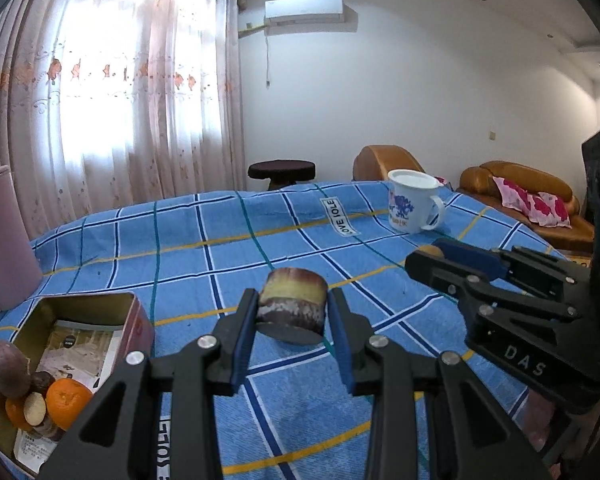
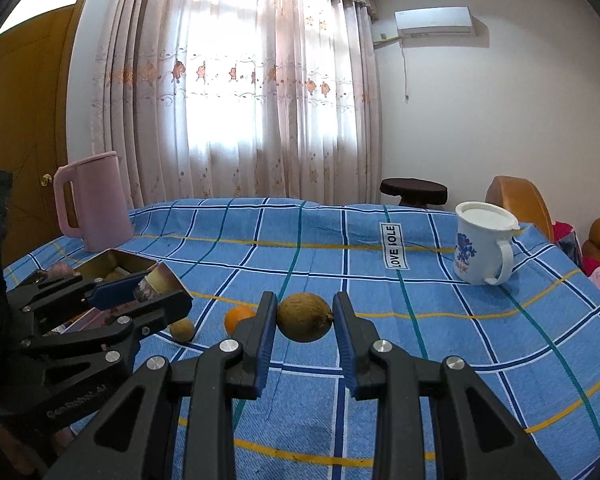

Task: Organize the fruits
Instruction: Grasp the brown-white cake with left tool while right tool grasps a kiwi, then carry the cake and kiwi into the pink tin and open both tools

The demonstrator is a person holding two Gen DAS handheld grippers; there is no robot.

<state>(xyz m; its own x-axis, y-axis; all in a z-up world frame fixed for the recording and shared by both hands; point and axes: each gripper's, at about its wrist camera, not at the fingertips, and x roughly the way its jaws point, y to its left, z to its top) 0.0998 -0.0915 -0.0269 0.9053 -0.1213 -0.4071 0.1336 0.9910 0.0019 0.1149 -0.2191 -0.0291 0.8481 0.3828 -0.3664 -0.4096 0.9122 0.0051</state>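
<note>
My left gripper [image 1: 292, 309] is shut on a short stub of sugarcane [image 1: 293, 300], purple-brown outside with a yellow cut face, held just above the blue checked cloth. An open tin box [image 1: 80, 312] at the lower left holds an orange [image 1: 66, 402], a purple sweet potato [image 1: 8, 366] and other pieces. My right gripper [image 2: 305, 314] is shut on a round brownish-green fruit [image 2: 305, 317] over the cloth. Behind its left finger an orange [image 2: 236, 317] and a small tan fruit [image 2: 182, 329] lie on the cloth. The left gripper [image 2: 162, 292] with the sugarcane [image 2: 156, 280] hangs near the tin box [image 2: 114, 262].
A white mug [image 2: 482, 246] with a lid stands at the table's far right. A pink kettle [image 2: 90, 206] stands at the far left behind the tin. A "LOVE" label [image 2: 394, 246] is sewn on the cloth. A stool and brown sofas stand beyond the table.
</note>
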